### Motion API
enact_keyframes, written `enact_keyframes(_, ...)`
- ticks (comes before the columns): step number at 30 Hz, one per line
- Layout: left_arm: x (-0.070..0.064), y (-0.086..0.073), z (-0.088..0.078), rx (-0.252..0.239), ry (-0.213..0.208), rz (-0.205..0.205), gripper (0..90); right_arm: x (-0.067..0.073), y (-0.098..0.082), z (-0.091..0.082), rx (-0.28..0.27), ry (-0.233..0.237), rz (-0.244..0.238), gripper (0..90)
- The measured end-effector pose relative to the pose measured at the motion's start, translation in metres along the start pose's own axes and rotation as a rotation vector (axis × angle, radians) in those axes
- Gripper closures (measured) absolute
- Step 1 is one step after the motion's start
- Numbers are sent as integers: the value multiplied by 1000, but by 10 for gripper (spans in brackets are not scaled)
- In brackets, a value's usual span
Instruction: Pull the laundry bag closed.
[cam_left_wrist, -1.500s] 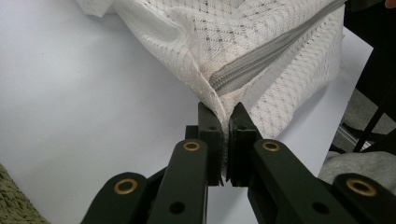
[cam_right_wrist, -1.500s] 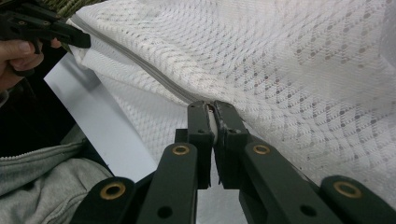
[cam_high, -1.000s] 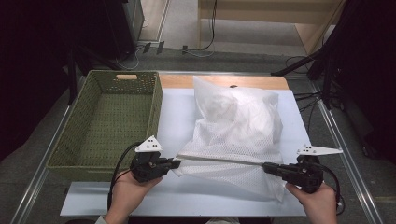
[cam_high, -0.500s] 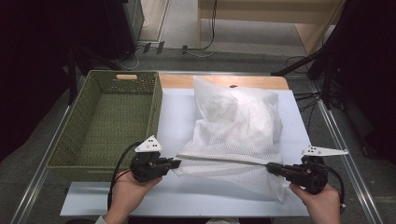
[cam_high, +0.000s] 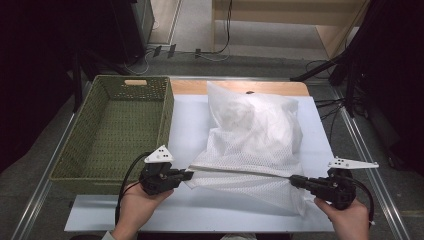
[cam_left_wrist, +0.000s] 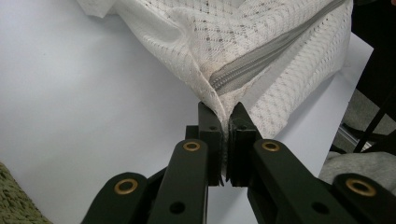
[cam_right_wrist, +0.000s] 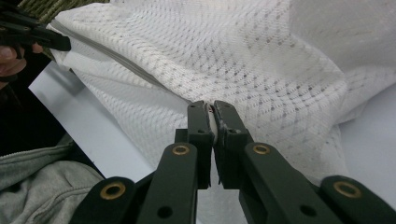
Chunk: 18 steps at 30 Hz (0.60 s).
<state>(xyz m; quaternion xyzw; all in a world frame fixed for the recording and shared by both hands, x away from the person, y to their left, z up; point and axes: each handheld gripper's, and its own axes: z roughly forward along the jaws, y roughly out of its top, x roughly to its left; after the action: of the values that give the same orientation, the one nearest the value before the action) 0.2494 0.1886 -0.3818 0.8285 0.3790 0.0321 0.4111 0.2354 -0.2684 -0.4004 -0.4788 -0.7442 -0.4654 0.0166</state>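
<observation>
Two grippers hold the mesh laundry bag (cam_high: 252, 135) along its zipper (cam_high: 237, 171). The left gripper (cam_high: 188, 174), at seven o'clock on the table (cam_high: 192, 125), pinches the bag's corner. The right gripper (cam_high: 294, 179), at five o'clock, has edged outward from half a second ago, clamped on what seems the zipper pull. Likely the zipper is being drawn along. The basket (cam_high: 112, 131) waits at nine o'clock.
</observation>
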Motion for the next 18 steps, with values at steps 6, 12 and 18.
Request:
enact_keyframes(6, 0, 0, -1, 1, 6, 1, 877, -2, -1, -2, -3, -12, 2, 869)
enact_keyframes(12, 0, 0, -1, 1, 9, 2, 878, -5, -3, -6, -2, -29, 15, 870)
enact_keyframes(18, 0, 0, -1, -1, 7, 1, 878, -9, -5, -7, -3, -33, 27, 869)
